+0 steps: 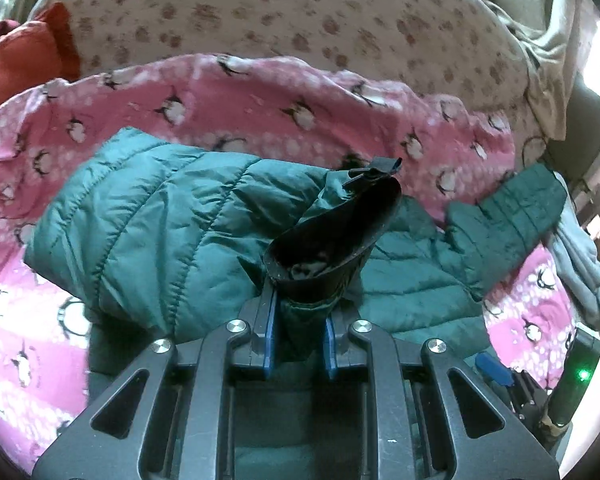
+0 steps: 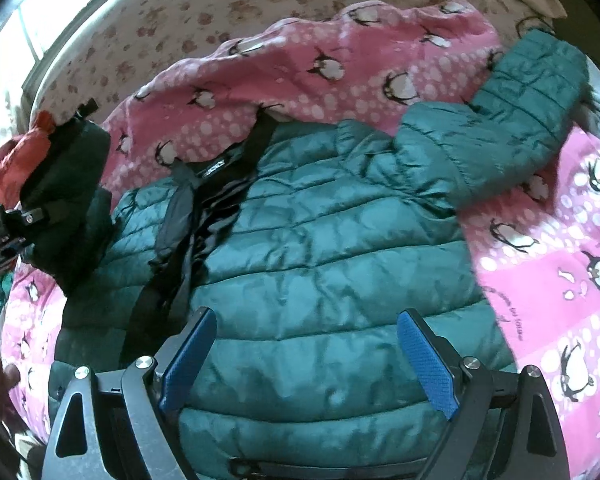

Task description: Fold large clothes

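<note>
A teal puffer jacket point(image 2: 320, 248) is lying spread on a pink penguin blanket point(image 2: 540, 240) over the bed. The left gripper point(image 1: 300, 336) is pinching a sleeve cuff point(image 1: 332, 240) between narrow jaws, likely to fold it inward. The right gripper point(image 2: 304, 360) is hovering above the hem at six o'clock, jaws wide and empty. No containers are showing.
</note>
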The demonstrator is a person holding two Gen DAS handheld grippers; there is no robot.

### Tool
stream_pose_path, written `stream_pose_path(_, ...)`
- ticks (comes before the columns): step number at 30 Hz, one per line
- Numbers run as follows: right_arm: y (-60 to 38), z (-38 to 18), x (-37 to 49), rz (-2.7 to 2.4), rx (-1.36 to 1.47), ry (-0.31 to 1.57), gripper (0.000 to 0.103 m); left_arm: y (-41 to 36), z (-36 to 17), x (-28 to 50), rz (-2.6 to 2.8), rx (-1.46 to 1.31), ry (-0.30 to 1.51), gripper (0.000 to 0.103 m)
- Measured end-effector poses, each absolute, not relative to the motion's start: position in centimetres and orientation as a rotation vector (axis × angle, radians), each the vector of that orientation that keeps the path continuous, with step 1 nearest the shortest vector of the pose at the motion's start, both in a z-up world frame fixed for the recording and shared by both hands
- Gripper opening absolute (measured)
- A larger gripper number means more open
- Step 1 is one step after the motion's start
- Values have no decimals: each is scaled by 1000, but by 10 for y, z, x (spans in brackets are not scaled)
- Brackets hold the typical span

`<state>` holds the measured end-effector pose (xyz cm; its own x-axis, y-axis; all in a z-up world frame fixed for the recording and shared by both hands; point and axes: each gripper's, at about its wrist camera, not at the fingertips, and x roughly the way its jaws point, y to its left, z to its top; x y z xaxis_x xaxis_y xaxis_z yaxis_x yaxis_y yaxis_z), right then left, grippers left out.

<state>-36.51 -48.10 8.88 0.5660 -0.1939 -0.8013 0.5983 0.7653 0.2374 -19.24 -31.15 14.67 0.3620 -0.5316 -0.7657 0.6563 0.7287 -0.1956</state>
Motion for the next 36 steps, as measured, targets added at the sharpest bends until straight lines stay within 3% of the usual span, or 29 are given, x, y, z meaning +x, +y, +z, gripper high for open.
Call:
stream_pose_path(28, -503, 66, -347, -542, 427, 960, 91, -369, 87, -188, -843, 87, 1136, 19)
stream_pose_path(29, -502, 65, -347, -543, 421, 963, 91, -366, 86, -186, -859, 56, 1160, 24)
stream_pose_path(32, -501, 65, -347, -546, 413, 966, 91, -354, 89, -183, -925, -74, 1222, 51)
stream_pose_path(36, -501, 65, -348, -544, 412, 972, 91, -331, 111, -186, -907, -80, 1167, 57)
